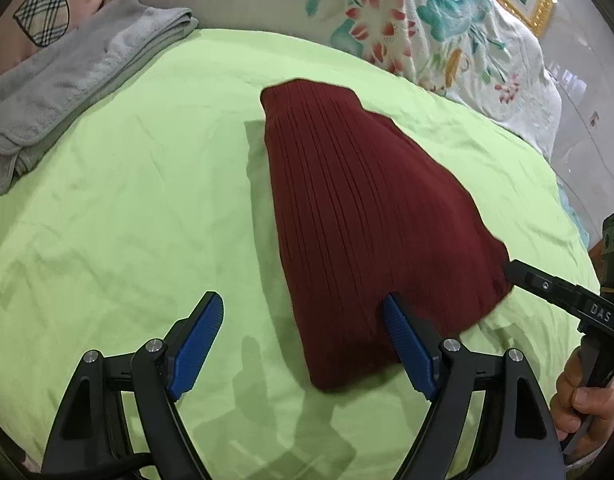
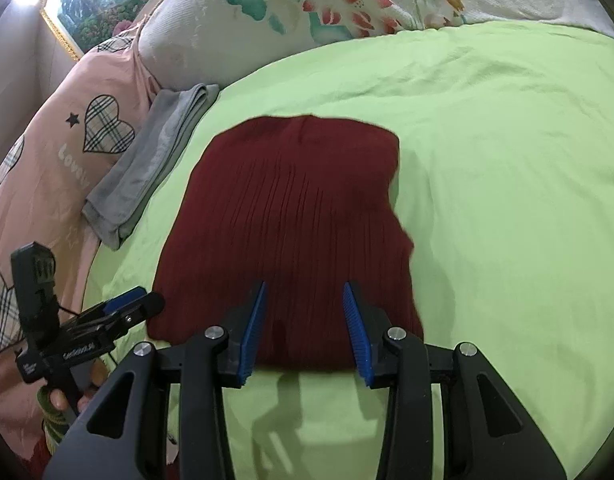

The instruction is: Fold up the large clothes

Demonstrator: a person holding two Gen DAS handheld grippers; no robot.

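Observation:
A dark red ribbed knit garment [image 1: 359, 208] lies folded flat on the green bedsheet [image 1: 127, 200]; it also shows in the right wrist view [image 2: 291, 220]. My left gripper [image 1: 303, 304] is open and empty, hovering over the garment's near left corner. My right gripper [image 2: 303, 288] is open and empty, above the garment's near edge. The right gripper's tip shows in the left wrist view [image 1: 515, 270] at the garment's right corner. The left gripper shows in the right wrist view [image 2: 143, 302] at the garment's left corner.
A folded grey towel [image 1: 67, 76] lies at the far left of the bed, also in the right wrist view [image 2: 155, 160]. A pink pillow with plaid hearts [image 2: 67, 140] and a floral quilt [image 1: 427, 28] lie along the far side. Green sheet [image 2: 507, 200] stretches to the right.

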